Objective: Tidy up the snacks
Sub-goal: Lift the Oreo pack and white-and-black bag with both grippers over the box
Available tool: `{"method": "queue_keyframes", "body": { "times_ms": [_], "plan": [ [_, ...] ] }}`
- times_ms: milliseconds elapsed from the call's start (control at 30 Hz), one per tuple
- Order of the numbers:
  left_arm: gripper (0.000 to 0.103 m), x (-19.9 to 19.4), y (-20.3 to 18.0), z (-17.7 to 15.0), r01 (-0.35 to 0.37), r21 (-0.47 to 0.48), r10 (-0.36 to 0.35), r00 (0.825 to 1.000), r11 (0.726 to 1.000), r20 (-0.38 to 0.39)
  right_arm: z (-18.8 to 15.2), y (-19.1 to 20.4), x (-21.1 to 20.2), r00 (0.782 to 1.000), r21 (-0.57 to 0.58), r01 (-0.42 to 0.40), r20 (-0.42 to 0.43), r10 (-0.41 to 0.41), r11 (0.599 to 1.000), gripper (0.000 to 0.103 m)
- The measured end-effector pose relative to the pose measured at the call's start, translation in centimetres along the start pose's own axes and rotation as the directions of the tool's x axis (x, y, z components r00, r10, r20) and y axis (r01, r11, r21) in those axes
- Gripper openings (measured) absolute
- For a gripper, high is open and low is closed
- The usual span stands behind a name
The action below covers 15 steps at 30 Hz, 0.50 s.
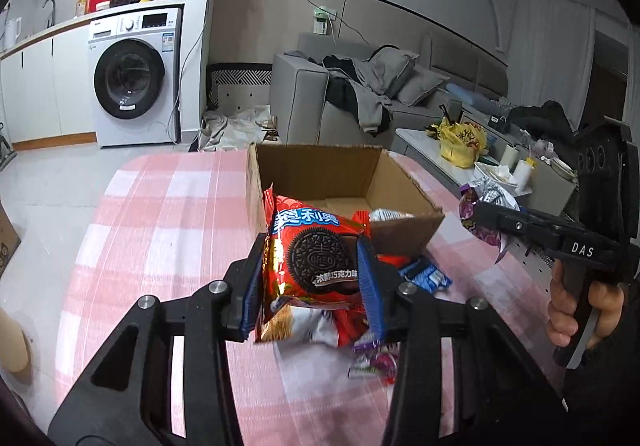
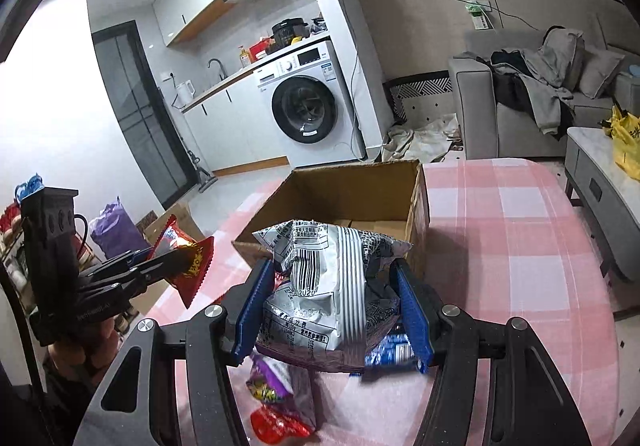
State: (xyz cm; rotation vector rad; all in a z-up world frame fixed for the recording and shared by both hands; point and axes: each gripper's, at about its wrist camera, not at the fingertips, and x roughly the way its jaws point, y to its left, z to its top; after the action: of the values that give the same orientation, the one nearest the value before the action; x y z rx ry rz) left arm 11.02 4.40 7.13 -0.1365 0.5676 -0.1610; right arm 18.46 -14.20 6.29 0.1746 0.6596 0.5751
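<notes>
My left gripper (image 1: 312, 282) is shut on a red Oreo packet (image 1: 316, 258) and holds it above the table, just in front of the open cardboard box (image 1: 320, 166). My right gripper (image 2: 334, 310) is shut on a silver and purple snack bag (image 2: 324, 294), also held up near the box (image 2: 352, 186). The right gripper with its bag shows at the right of the left wrist view (image 1: 486, 220). The left gripper with the red packet shows at the left of the right wrist view (image 2: 188, 266). Loose snack packets (image 1: 372, 358) lie on the table below both grippers.
The table has a pink checked cloth (image 1: 168, 206). A blue packet (image 1: 426, 276) lies beside the box. A washing machine (image 1: 132, 78), a grey sofa (image 1: 340, 98) and a cluttered low table with a yellow bag (image 1: 460, 142) stand behind.
</notes>
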Motion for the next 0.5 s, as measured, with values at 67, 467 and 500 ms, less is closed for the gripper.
{"method": "queue_keyframes", "body": {
  "times_ms": [67, 467, 500],
  "plan": [
    [0.039, 0.3, -0.1, 0.7, 0.004, -0.006, -0.004, 1.0, 1.0, 0.003, 0.4, 0.0, 0.4, 1.0, 0.005, 0.007, -0.005, -0.007, 1.0, 0.061],
    [0.039, 4.4, -1.3, 3.7, 0.009, 0.001, -0.009, 1.0, 1.0, 0.016, 2.8, 0.0, 3.1, 1.0, 0.051, 0.006, -0.015, -0.005, 0.999, 0.061],
    [0.039, 4.9, -1.2, 4.0, 0.009, -0.005, -0.009, 1.0, 1.0, 0.016, 3.0, 0.0, 3.4, 1.0, 0.056, 0.002, -0.018, -0.001, 0.998, 0.061]
  ]
}}
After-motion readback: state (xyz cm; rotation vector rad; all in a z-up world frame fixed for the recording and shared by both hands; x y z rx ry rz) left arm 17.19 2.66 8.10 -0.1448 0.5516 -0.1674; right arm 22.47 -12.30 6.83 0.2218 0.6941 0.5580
